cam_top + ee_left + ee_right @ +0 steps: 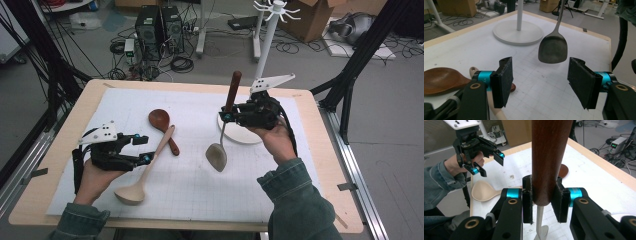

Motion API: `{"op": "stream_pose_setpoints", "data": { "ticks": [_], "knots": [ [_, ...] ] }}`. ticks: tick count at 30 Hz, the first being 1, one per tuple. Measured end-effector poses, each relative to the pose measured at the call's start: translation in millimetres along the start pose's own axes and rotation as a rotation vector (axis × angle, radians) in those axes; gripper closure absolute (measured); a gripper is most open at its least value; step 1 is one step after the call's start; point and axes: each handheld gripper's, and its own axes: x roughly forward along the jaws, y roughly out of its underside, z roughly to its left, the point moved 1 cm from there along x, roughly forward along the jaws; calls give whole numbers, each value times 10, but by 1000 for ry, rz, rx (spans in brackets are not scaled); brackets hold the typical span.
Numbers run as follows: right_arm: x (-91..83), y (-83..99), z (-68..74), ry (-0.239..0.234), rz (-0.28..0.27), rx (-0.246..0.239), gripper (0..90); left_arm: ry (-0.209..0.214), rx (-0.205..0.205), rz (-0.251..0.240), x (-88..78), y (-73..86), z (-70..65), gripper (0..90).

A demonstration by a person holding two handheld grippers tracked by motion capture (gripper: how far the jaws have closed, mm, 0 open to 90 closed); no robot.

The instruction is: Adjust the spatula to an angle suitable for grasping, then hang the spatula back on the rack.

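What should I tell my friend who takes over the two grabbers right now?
Right gripper: shut on the metal spatula's brown handle, holding it above the mat, blade hanging down.
Left gripper: open, nothing between its fingers.
Pale wooden spoon lies on the mat by the left gripper, crossing the dark wooden spoon.
White rack stands at the back, its hooks bare.
Done: spatula picked up.
Left: probably hang the spatula on the rack, then the two spoons.
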Motion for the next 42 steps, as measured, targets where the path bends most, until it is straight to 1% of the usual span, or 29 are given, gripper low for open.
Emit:
{"op": "stream_pose_setpoints", "data": {
  "ticks": [1, 5, 7, 10, 12, 15, 17, 20, 22, 23, 25, 27, 28, 29, 31, 35, 36, 37, 39, 41, 42],
  "knots": [
    [-7, -7, -29, 1, 0, -2, 735, -4, 0, -5, -19, -2, 4, 362],
    [-10, -24, -70, 5, 3, -5, 735, -25, -6, -8, -97, 6, 46, 349],
    [-22, -45, -117, -8, 2, 8, 734, -27, -9, -16, -129, 10, 61, 339],
    [-30, -62, -144, -7, 3, 8, 735, -40, -16, -20, -159, 19, 81, 330],
    [-66, -100, -172, 5, 9, 7, 735, -38, -17, -20, -169, 26, 92, 322],
    [-89, -127, -198, 11, 8, 2, 735, -44, -21, -19, -178, 27, 102, 312],
    [-134, -176, -225, 29, 10, -4, 735, -48, -20, -20, -184, 25, 106, 306],
    [-158, -207, -238, 39, 7, 1, 735, -54, -21, -22, -201, 28, 115, 304],
    [-175, -231, -259, 39, 0, -2, 734, -51, -25, -24, -213, 26, 119, 302],
    [-187, -248, -268, 38, 4, 5, 734, -55, -20, -23, -220, 24, 124, 302],
    [-198, -303, -301, 47, 19, -1, 735, -53, -23, -27, -225, 23, 123, 301],
    [-206, -330, -313, 54, 21, -6, 735, -56, -21, -25, -233, 22, 127, 301],
    [-226, -386, -340, 58, 23, -9, 734, -56, -20, -26, -235, 22, 132, 299],
    [-226, -386, -340, 58, 23, -9, 734, -55, -23, -26, -237, 22, 133, 299],
    [-266, -465, -385, 65, 21, -2, 734, -57, -22, -24, -244, 23, 139, 295],
    [-303, -520, -440, 72, 19, -9, 734, -61, -29, -31, -255, 28, 146, 289],
    [-329, -556, -477, 77, 32, -3, 734, -62, -32, -34, -255, 29, 144, 280],
    [-336, -570, -490, 78, 33, -6, 734, -65, -34, -35, -256, 30, 143, 278],
    [-349, -586, -507, 80, 35, -8, 734, -66, -31, -31, -258, 30, 148, 274],
    [-386, -627, -557, 86, 37, -7, 734, -73, -36, -30, -257, 37, 153, 258],
    [-386, -627, -557, 86, 37, -7, 734, -74, -37, -24, -259, 40, 159, 258]
  ]
}}
